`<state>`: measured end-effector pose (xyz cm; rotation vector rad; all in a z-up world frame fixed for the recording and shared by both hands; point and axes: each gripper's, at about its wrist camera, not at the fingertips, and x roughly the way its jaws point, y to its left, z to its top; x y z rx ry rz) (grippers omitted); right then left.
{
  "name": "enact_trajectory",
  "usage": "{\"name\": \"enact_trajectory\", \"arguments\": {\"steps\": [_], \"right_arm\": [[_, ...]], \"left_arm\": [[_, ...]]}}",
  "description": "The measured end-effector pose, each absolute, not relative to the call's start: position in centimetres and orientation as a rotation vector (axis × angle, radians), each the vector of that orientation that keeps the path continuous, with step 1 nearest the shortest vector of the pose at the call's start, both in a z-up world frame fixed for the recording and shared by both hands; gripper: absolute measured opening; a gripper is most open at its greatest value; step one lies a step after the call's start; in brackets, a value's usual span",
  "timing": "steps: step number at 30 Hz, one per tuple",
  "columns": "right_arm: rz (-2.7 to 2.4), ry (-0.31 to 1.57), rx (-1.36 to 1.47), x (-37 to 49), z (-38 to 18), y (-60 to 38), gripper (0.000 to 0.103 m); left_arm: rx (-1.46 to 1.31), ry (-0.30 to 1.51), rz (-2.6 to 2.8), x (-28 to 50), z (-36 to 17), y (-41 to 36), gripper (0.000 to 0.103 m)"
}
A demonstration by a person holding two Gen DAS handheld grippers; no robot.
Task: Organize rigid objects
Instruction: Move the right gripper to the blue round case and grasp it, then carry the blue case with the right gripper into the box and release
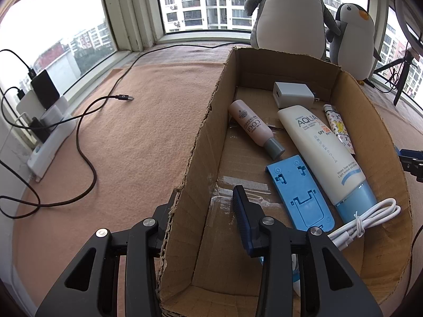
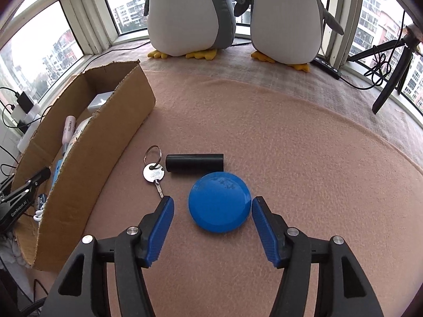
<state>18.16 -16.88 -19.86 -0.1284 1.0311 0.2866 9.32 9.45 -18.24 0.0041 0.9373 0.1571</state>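
— What is the surface covered with?
— A peach blanket (image 2: 290, 158) is spread over it.
— What is laid directly on it?
— A cardboard box (image 2: 105, 142), a key (image 2: 154, 175), a black cylinder (image 2: 194, 162), a blue disc (image 2: 219, 202) and a black cable (image 1: 87, 137).

This was a home, a bay-window seat high in an apartment block. Two plush penguins (image 2: 191, 13) stood on a peach fleece blanket (image 2: 290, 145) by the window frames (image 1: 132, 13), with residential towers (image 1: 206, 0) outside. A power strip (image 1: 50, 134) with plugged-in chargers lay along the sill.
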Motion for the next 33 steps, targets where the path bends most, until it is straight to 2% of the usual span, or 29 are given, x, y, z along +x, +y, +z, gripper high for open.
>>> {"name": "enact_trajectory", "arguments": {"steps": [8,10,11,19,33], "right_arm": [[0.282,1.052,-0.135,18.7,-20.3,-17.2,0.056],[0.271,1.051,-0.146,18.7,-20.3,-17.2,0.047],[0.271,1.052,-0.147,18.7,-20.3,-17.3,0.046],[0.275,1.049,-0.114,18.0,-19.8,-17.8,0.046],[0.403,0.909,-0.066,15.2,-12.9,-13.4,0.046]], "left_arm": [[-0.001,0.936,0.158,9.3,-18.3,9.5,0.038],[-0.001,0.936,0.158,9.3,-18.3,9.5,0.038],[-0.001,0.936,0.158,9.3,-18.3,9.5,0.038],[-0.001,0.935,0.157,9.3,-18.3,9.6,0.038],[-0.002,0.934,0.156,9.3,-18.4,9.6,0.038]]}}
